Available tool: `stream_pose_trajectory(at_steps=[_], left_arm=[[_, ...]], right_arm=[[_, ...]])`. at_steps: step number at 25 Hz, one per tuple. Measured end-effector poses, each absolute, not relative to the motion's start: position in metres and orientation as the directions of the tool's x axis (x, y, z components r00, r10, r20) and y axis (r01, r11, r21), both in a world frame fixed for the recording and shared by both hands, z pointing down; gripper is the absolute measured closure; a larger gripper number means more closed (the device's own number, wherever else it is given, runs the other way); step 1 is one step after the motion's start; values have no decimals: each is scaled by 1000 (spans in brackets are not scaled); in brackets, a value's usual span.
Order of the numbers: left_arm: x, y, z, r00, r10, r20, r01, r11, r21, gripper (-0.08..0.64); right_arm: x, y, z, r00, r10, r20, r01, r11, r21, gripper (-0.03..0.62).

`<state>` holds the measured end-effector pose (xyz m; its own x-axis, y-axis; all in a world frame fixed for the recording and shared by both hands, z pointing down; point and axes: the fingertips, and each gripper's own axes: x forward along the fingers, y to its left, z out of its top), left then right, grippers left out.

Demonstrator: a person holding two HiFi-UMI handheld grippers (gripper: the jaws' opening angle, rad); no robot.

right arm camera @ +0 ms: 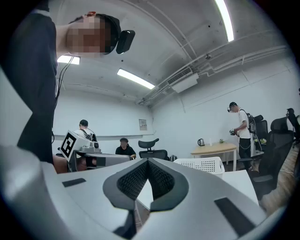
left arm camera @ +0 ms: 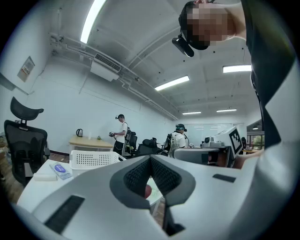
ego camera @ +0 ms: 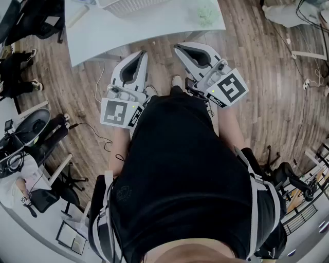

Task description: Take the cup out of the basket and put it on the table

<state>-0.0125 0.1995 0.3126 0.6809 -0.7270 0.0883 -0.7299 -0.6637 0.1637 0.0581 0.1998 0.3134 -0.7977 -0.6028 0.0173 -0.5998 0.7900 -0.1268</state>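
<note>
The task is only just getting under way: the person is standing back from the worktop (ego camera: 154, 25), holding both tools low in front of the body and pointing them forward. The left claw (left arm camera: 150, 157) is sitting closed, its ribbed pads meeting at the tip with nothing gripped. The right claw (right arm camera: 147, 160) is doing the same, also empty.

The white lattice basket (ego camera: 128, 5) is resting on the far part of the worktop, well apart from both claws. The cup is not showing in any view – judging from the task, it is lying inside the basket, hidden by the wall. A pale green crumpled thing (ego camera: 207, 15) is lying on the worktop to the basket's right, and a small reddish shape is peeping through the gap below the left pads. What it is cannot be told.

The next move is calling for a step forward, one claw opening wide and lifting over the basket rim so that the cup comes into sight before any grip is tried.

As for writing, little is readable – each tool's cube is carrying a black-and-white square marker (ego camera: 117, 112). A flat packet with a blue label (left arm camera: 61, 169) beside the basket and a notice (right arm camera: 142, 124) on the wall are too small to read.
</note>
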Motion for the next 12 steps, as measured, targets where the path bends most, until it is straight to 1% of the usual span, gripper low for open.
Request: stream_pose_trajectory(at_steps=[12], left_arm=[[3, 197, 320, 660, -744, 102, -749, -641, 170, 543]], right_arm=[[70, 196, 317, -808, -589, 7, -584, 800, -137, 574]])
